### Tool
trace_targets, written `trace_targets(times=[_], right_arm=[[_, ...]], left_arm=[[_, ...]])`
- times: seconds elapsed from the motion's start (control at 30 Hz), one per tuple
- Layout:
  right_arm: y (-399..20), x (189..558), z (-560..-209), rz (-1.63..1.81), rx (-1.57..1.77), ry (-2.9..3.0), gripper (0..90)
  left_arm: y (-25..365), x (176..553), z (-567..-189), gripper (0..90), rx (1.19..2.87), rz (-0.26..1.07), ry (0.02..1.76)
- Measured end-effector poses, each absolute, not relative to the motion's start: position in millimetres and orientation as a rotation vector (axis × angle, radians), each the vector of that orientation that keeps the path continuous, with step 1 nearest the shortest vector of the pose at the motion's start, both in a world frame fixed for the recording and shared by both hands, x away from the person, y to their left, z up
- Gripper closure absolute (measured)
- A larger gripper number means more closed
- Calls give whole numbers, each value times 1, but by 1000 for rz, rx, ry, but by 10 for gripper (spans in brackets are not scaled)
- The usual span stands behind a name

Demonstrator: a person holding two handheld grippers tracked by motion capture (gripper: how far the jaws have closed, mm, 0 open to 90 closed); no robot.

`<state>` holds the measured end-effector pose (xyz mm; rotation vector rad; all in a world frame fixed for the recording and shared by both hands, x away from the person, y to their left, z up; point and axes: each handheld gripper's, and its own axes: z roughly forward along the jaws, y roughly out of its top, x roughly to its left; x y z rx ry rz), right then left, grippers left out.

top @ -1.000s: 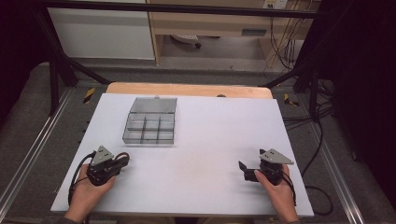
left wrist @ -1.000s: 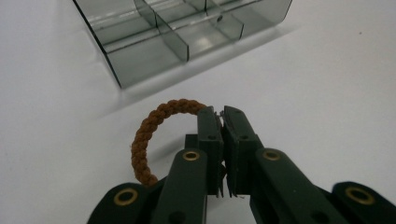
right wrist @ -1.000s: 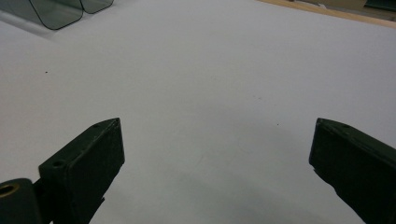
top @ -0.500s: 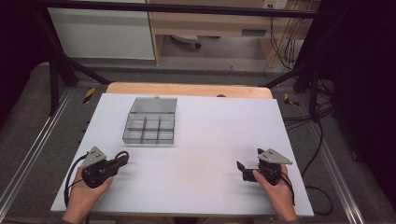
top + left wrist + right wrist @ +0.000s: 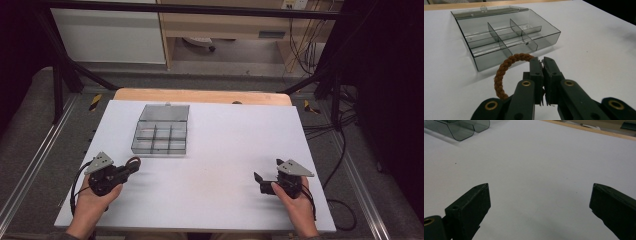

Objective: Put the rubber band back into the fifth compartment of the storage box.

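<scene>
The left gripper (image 5: 543, 65) pinches a brown braided cord ring (image 5: 504, 72); the clear smoke-grey plastic compartment box (image 5: 506, 35) lies at its twelve o'clock — the right gripper (image 5: 260, 182), jaws spread and empty, sits farther away.

The high view looks forward and down from above the near edge of the surface (image 5: 220, 150), far enough to take in all four edges and the floor beyond. The left gripper view sits low and close, looking along its jaws toward the far left corner, with the clear divided box (image 5: 504, 37) just ahead. The right gripper view, equally low, faces across the surface toward its far edge. All three views share the box (image 5: 162, 131) (image 5: 461, 128).
</scene>
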<state>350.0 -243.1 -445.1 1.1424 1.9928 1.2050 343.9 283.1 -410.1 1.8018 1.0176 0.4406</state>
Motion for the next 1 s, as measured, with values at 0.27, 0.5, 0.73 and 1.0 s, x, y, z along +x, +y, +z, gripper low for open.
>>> trace_targets(times=[0.27, 0.5, 0.73, 1.0], right_arm=[[-243, 349, -444, 1210, 1133, 1994, 38], [-245, 350, -443, 1214, 1137, 1985, 38], [-248, 349, -442, 1208, 1144, 1978, 37], [-250, 349, -442, 1215, 1151, 1974, 37]], left_arm=[[282, 355, -397, 858, 1767, 440, 1031], [274, 366, -385, 858, 1783, 435, 1028], [269, 377, -374, 858, 1755, 439, 1050], [267, 386, -366, 858, 1758, 443, 1038]])
